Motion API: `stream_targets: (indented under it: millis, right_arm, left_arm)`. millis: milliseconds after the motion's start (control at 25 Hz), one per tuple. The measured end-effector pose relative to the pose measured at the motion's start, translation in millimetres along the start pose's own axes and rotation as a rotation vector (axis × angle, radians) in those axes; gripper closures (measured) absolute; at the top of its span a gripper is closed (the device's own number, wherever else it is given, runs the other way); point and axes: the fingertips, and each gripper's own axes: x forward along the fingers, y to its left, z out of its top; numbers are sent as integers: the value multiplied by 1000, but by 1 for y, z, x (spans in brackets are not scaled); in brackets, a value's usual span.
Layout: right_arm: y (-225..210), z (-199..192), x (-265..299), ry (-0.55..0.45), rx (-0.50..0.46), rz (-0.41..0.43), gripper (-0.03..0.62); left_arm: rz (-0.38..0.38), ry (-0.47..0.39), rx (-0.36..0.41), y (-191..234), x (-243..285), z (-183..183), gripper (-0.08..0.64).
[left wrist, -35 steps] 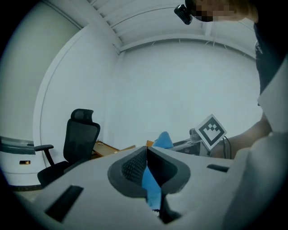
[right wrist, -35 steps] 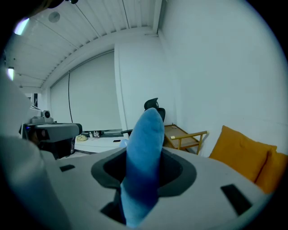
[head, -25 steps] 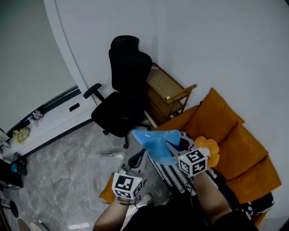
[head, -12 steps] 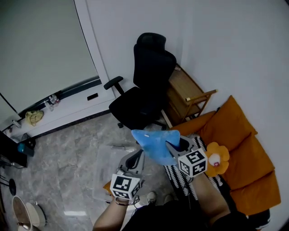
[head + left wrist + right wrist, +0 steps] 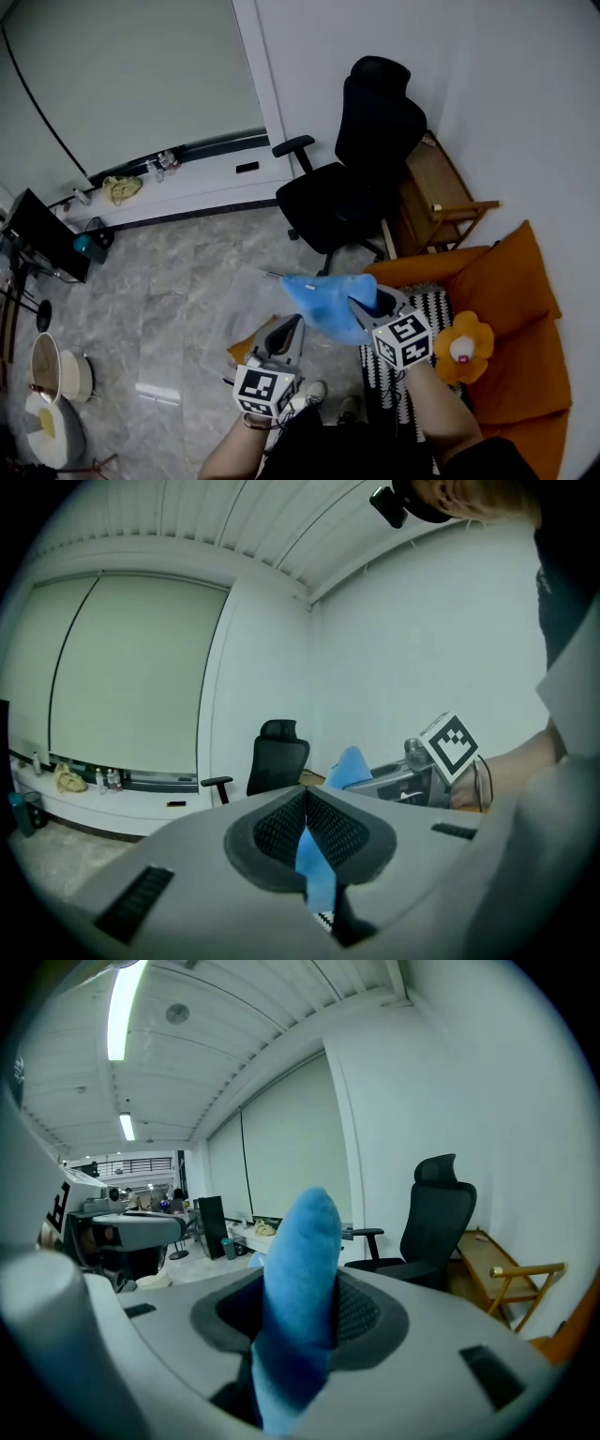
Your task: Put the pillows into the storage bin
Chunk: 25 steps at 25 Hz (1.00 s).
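The right claw (image 5: 364, 306) is clenched on a blue pillow (image 5: 323, 302), which it holds in the air in front of the person, above the marble floor (image 5: 150, 309). The right gripper view shows that grip closely: the pillow stands up between the two dark pads and fills the gap, and its rounded end rises above the jaws. The left claw (image 5: 294, 322) is clenched on nothing. In the left gripper view its pads meet at the tips, and the strip of blue below them is the pillow beyond, not something gripped.

Only the head view shows the floor below the hands. A pale, see-through storage bin (image 5: 225, 319) lies there, just left of the left claw in that picture, with the pillow up and to its right, not in it. The same view shows an orange sofa (image 5: 511, 281) at the right, with a flower-shaped cushion (image 5: 464, 347) and a black-and-white striped cloth (image 5: 417, 314) on it.

A black office chair (image 5: 361, 169) against the white wall appears in all three views, with a wooden rack (image 5: 441, 197) beside it.

The left gripper view alone shows the right claw from the side, with its marker cube (image 5: 455, 745) and the person's forearm. The right gripper view alone looks deep into the room, to tables with screens and ceiling lights.
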Motion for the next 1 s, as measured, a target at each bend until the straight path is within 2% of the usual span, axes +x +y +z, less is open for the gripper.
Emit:
stream_targets:
  millis: [280,560,760,1000]
  right_arm:
    - [47,-11,26,35,-36,142,410]
    - [116,-4,58,53,-75,265,410]
    - [171,2,81,63,-107,303,410]
    - [245,10,117,68,-111,319,410]
  left_arm:
    - [160,42,-48,18,-54,-25,554]
    - [292,30,-72,56,-108,-29,554]
    - [321,-6,-77,88,-152,-31,554]
    - [347,-23,-82,148,-213,-35,554]
